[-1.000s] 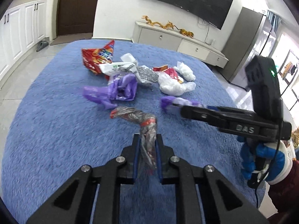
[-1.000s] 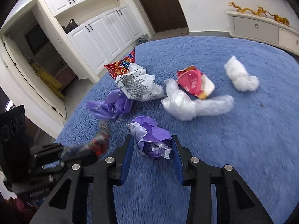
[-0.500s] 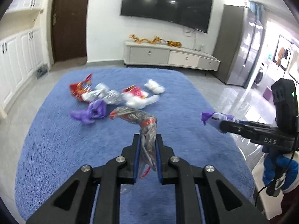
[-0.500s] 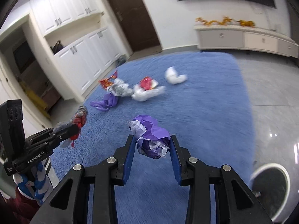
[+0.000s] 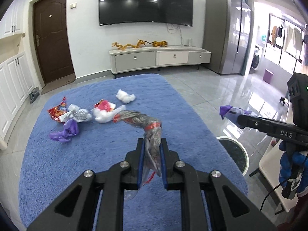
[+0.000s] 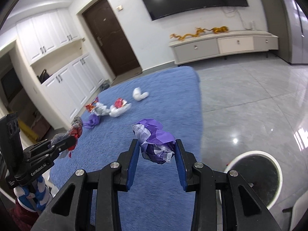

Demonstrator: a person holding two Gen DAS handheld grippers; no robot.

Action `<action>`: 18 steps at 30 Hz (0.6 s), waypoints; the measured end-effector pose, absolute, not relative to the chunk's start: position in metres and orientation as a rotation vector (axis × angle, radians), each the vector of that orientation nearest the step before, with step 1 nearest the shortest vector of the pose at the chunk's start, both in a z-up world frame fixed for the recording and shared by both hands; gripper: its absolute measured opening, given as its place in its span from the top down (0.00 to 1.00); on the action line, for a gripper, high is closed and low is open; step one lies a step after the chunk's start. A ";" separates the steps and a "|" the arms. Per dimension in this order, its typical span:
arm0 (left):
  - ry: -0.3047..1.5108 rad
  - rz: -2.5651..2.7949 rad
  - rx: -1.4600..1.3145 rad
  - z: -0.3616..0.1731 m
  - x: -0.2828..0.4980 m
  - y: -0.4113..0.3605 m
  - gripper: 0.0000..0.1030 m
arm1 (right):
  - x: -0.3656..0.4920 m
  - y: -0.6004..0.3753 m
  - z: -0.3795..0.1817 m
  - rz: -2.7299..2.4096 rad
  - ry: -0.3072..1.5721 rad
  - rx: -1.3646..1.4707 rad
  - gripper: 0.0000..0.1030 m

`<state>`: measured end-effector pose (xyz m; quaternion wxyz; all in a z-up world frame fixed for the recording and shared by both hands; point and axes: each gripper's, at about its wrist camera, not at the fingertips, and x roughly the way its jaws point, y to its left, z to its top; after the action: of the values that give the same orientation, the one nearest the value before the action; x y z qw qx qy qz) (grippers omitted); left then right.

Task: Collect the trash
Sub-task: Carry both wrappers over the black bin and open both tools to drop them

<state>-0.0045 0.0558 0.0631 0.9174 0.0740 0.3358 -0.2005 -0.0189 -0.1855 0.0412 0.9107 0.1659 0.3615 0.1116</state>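
My left gripper [image 5: 152,144] is shut on a twisted grey plastic wrapper with a red band [image 5: 148,123], held up above the blue rug [image 5: 96,154]. My right gripper [image 6: 156,148] is shut on a crumpled purple and white wad [image 6: 156,142]; it also shows in the left wrist view [image 5: 231,113]. A white-rimmed bin with a black liner [image 6: 256,173] stands on the tiles to the right of the rug, also in the left wrist view [image 5: 234,150]. Several pieces of trash lie on the far rug: a red snack bag [image 5: 57,109], a purple bag [image 5: 67,130], white wads [image 5: 125,96].
A low TV cabinet [image 5: 159,57] stands against the far wall under a TV. White cupboards [image 6: 63,73] line the left wall beside a brown door. A grey fridge [image 5: 225,38] is at the right. A white chair or table [image 5: 273,165] is near the bin.
Both grippers have lifted and pulled back from the trash pile with their pieces still held. The views now look farther across the room, and the bin has come into view at the right.
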 end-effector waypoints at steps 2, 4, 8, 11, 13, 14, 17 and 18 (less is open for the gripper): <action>0.695 -0.430 0.181 0.063 -0.004 0.039 0.86 | -0.026 -0.201 0.038 0.201 0.735 0.361 0.65; 0.704 -0.453 0.209 0.062 -0.002 0.021 0.86 | -0.032 -0.217 0.034 0.163 0.730 0.372 0.65; 0.731 -0.505 0.274 0.056 0.007 -0.022 0.86 | -0.044 -0.256 0.016 0.072 0.729 0.409 0.65; 0.759 -0.565 0.316 0.049 0.013 -0.062 0.86 | -0.051 -0.289 -0.005 -0.005 0.748 0.457 0.65; 0.787 -0.609 0.337 0.040 0.017 -0.088 0.86 | -0.055 -0.308 -0.018 -0.044 0.764 0.494 0.65; 0.804 -0.632 0.347 0.035 0.020 -0.101 0.86 | -0.057 -0.321 -0.029 -0.074 0.779 0.517 0.64; 0.850 -0.690 0.387 0.018 0.026 -0.138 0.86 | -0.063 -0.346 -0.053 -0.134 0.813 0.563 0.64; 0.870 -0.712 0.398 0.010 0.028 -0.152 0.86 | -0.065 -0.354 -0.062 -0.152 0.826 0.582 0.64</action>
<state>0.0285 -0.1518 0.0100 0.8275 0.1874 0.4097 -0.3352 -0.0649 -0.3540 -0.0621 0.8723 0.2786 0.3952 -0.0729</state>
